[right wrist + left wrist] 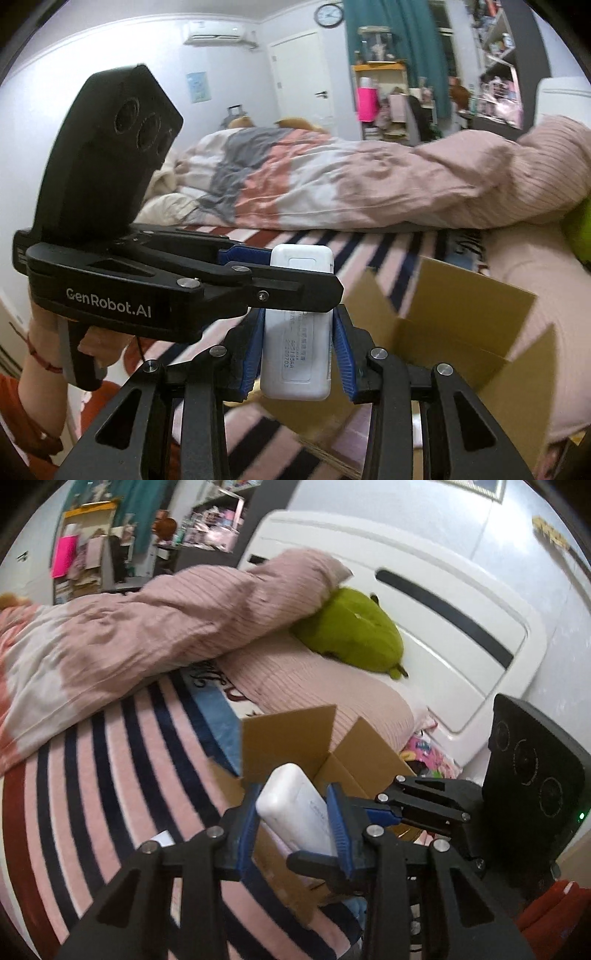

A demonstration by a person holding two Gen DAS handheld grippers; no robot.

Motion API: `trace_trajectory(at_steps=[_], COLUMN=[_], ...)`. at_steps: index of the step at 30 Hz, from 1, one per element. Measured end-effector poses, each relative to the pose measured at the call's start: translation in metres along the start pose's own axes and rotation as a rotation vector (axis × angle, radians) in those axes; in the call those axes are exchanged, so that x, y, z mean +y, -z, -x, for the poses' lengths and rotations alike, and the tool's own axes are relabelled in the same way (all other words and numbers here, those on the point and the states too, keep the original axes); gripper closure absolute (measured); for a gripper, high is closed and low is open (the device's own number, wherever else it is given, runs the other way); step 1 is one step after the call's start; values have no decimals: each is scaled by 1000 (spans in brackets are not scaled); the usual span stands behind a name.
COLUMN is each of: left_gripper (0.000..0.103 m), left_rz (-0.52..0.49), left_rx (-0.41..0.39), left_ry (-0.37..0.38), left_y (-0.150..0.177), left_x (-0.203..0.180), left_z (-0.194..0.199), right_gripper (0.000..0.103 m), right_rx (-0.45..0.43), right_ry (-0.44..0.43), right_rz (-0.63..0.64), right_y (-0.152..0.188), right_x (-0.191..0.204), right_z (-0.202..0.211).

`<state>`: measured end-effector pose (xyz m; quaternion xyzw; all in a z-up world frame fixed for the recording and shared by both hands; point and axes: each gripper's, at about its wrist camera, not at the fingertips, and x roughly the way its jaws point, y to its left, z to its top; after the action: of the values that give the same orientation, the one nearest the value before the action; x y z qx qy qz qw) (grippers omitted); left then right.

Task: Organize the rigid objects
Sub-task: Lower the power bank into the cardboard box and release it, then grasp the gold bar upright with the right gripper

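A white rectangular power bank is held between both grippers above an open cardboard box on the bed. My left gripper is shut on it, blue pads against its sides. In the right wrist view the same power bank stands upright between my right gripper's pads; my right gripper is shut on its lower part. The left gripper reaches in from the left and clamps its upper part. The right gripper also shows in the left wrist view. The box lies just right and below.
The bed has a striped pink and navy blanket, a bunched pink duvet, a pink pillow and a green plush. A white headboard stands behind. Shelves and a desk fill the far side of the room.
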<state>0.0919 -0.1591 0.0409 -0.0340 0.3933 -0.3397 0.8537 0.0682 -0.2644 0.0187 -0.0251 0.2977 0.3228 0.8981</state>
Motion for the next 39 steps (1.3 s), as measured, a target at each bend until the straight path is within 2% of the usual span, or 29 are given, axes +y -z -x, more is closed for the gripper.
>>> trace_trajectory(at_steps=[6, 11, 13, 15, 16, 18, 23, 31, 39], left_gripper=[70, 70, 65, 48, 45, 31, 23, 22, 22], left_rz=[-18, -24, -22, -21, -22, -19, -22, 14, 88], left_rx=[69, 95, 112, 109, 100, 83, 38, -20, -71], left_ry=[18, 21, -1, -22, -24, -31, -88, -159, -285], left_y=[-6, -7, -6, -5, -5, -4, 0, 21, 63], left_x=[-13, -17, -17, -16, -16, -13, -7, 18, 67], left_z=[-32, -47, -53, -52, -49, -41, -13, 37, 97], right_gripper=[72, 72, 72, 72, 71, 56, 53, 46, 46], right_rx=[42, 79, 89, 90, 95, 106, 105, 119, 108], right_ry=[50, 72, 89, 121, 128, 121, 141, 137, 58], right_rz=[-44, -56, -68, -73, -80, -107, -96, -68, 13], right_y=[10, 16, 18, 20, 20, 20, 19, 12, -8], right_x=[-28, -39, -42, -45, -46, -49, -45, -20, 39], right_z=[4, 2, 0, 0, -1, -1, 2, 0, -26])
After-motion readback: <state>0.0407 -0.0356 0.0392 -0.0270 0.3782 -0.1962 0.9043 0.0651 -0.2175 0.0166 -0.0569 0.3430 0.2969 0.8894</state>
